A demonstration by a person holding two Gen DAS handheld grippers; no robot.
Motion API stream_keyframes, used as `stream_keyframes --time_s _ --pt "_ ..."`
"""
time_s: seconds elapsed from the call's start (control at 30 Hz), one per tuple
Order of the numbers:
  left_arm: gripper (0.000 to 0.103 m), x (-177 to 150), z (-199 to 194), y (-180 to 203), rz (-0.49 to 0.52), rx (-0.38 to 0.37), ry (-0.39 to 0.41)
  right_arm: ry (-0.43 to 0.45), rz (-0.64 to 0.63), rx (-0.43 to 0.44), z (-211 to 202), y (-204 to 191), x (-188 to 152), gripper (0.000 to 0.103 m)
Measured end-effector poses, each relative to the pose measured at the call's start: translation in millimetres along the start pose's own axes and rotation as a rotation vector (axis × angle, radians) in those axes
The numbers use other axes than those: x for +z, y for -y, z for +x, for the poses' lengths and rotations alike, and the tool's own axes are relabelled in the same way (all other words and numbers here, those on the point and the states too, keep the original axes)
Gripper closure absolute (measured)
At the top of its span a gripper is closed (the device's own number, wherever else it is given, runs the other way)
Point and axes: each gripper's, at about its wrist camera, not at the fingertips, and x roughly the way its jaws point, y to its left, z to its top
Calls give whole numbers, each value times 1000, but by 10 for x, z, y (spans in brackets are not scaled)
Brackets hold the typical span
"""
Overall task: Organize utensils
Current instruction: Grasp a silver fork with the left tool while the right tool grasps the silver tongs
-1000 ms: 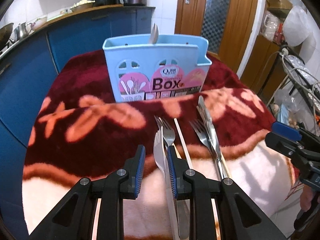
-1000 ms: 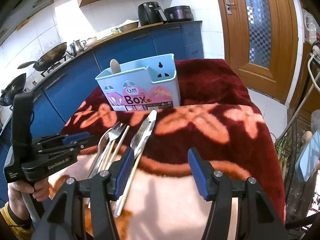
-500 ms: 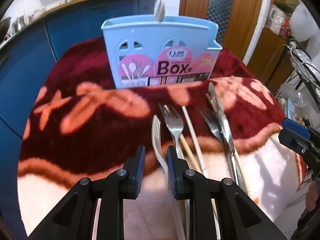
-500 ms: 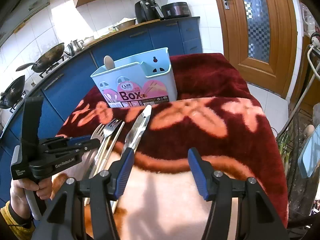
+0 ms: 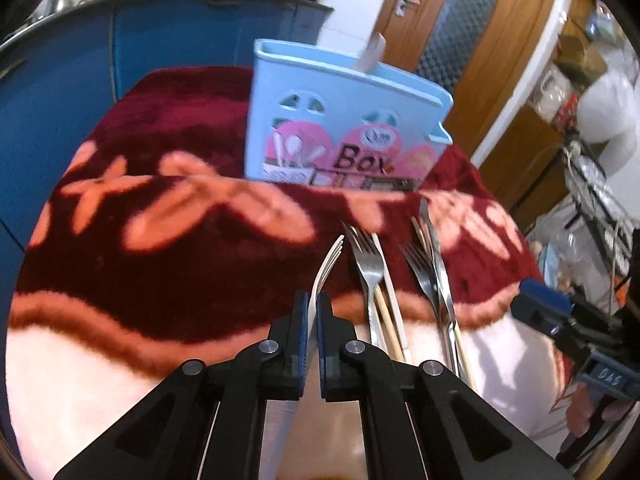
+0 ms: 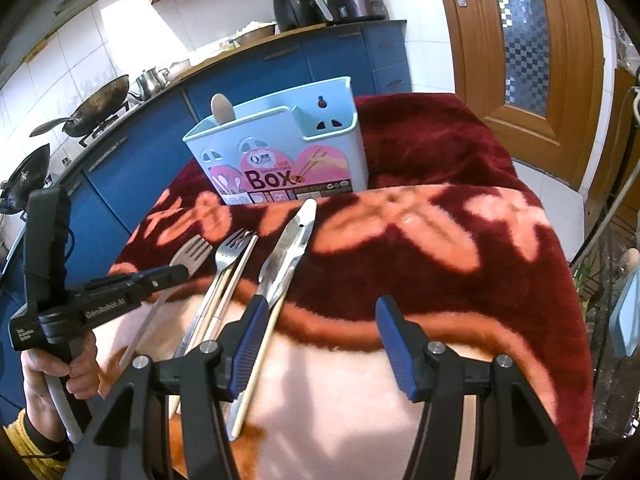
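Note:
My left gripper point(image 5: 312, 300) is shut on a metal fork point(image 5: 325, 272), tines forward, held above the red and pink blanket point(image 5: 160, 264); it also shows in the right wrist view point(image 6: 176, 272) with the fork point(image 6: 188, 254). A light blue utensil box point(image 5: 344, 128) stands upright at the back, with a spoon handle point(image 6: 222, 108) sticking out. More forks point(image 5: 366, 264), chopsticks point(image 5: 390, 308) and metal tongs point(image 6: 290, 240) lie on the blanket in front of the box. My right gripper point(image 6: 320, 332) is open and empty above the blanket's near edge.
Blue kitchen cabinets point(image 6: 328, 56) with woks point(image 6: 96, 104) and appliances stand behind the table. A wooden door point(image 6: 532, 52) is at the right. A wire rack point(image 5: 600, 192) stands beside the table's right edge.
My left gripper has closed on the leftmost fork and lifted it, tilting it to the left. The right gripper has stayed open and moved slightly nearer the box.

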Motion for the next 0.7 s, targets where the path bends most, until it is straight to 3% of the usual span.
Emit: stream_keyframes --time_s 0.33,0.5,0.7 --pt "99 44 -30 -311 -206 -102 39 -82 48 46 365 -122 157 49" --pt "99 10 46 -423 -291 -110 28 -106 53 34 536 -153 237 57" --pt "99 -24 103 -478 -326 -103 16 -105 79 50 661 -111 329 64"
